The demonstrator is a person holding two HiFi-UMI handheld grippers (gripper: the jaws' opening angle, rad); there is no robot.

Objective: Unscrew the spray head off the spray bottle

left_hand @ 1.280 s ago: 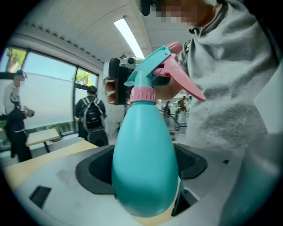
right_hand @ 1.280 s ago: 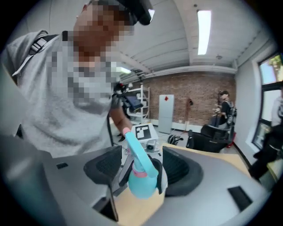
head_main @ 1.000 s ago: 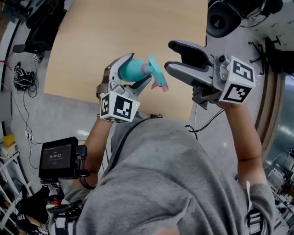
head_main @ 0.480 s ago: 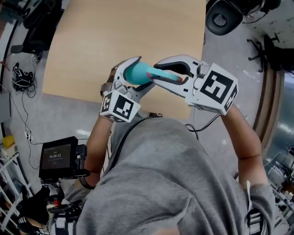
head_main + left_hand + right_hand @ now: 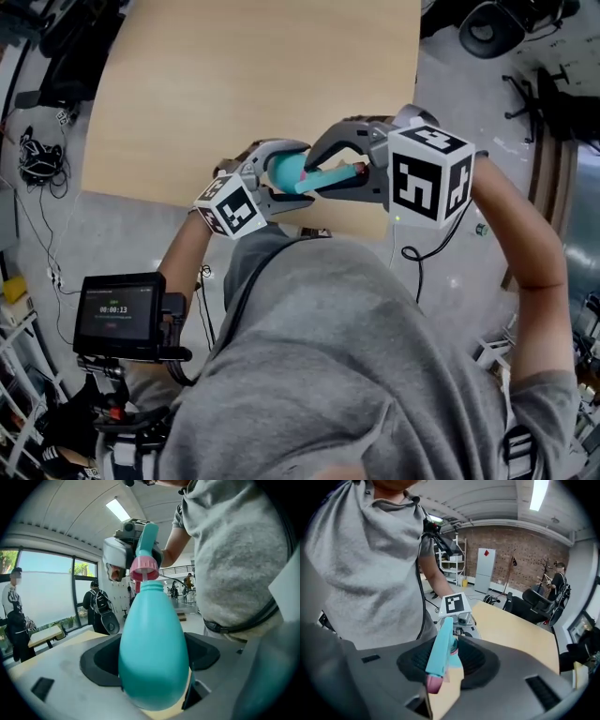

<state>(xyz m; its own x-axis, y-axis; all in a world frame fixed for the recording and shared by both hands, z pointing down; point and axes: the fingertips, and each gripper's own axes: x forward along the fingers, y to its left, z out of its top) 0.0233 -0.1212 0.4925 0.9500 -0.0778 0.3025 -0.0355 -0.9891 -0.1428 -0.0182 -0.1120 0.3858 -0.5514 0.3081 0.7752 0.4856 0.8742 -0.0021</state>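
**A:** Where is the spray bottle (image 5: 152, 634) at this moment?

**B:** It is held in the air, over the near edge of the desk (image 5: 253, 84) and not resting on it. The left tool (image 5: 281, 176) is pinching its round turquoise body, with one pad on each side.

**A:** And the right tool (image 5: 447, 660)?

**B:** Its jaws have just been closing, and the spray head (image 5: 440, 641) is between them. They are now pressed on its long turquoise part, so each tool has its own piece.

**A:** Which step is this, in your opinion?

**B:** I think it is the start of a turn, because the head is gripped and the body is held against it. In the left gripper view the pink collar (image 5: 144, 568) sits just above the neck, a little to one side, and a thin pink tube shows below it. I cannot tell whether the thread is engaged or already free.

**A:** What does the next move ask for?

**B:** The right tool should rotate the head around the axis of the neck while the left one keeps the body from turning with it. The body is smooth and egg-shaped, so it may slip if the grip is weak. If the collar proves loose, a straight pull along the neck is better, so the tube comes out without bending.
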